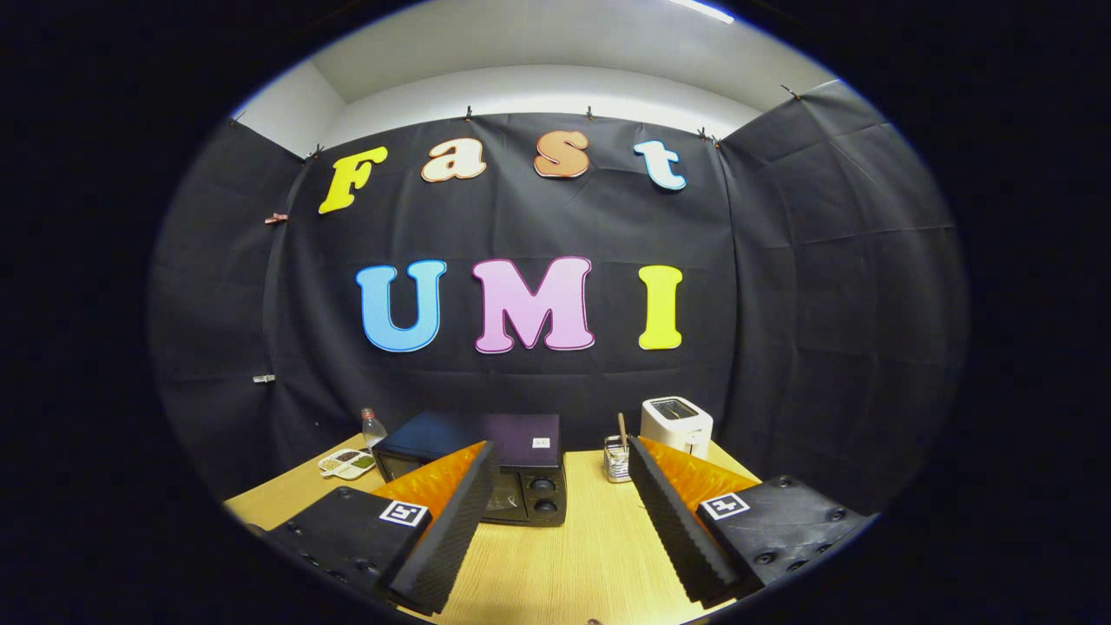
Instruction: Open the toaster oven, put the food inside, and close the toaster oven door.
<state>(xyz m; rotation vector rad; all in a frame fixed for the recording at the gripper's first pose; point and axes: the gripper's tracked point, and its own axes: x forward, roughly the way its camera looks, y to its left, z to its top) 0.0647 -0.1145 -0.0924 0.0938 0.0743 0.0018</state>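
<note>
Light comes from a ceiling strip [701,9] at the upper right of the frame, bright and even. The wooden table [573,555] shows soft, faint shadows and no harsh glare. The fisheye bends the dark cloth walls outward toward the edges. The centre is sharp, the rim slightly smeared and dim

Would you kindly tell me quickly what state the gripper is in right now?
Gripper: open, holding nothing; its fingers spread above the table, short of the closed toaster oven.
</note>
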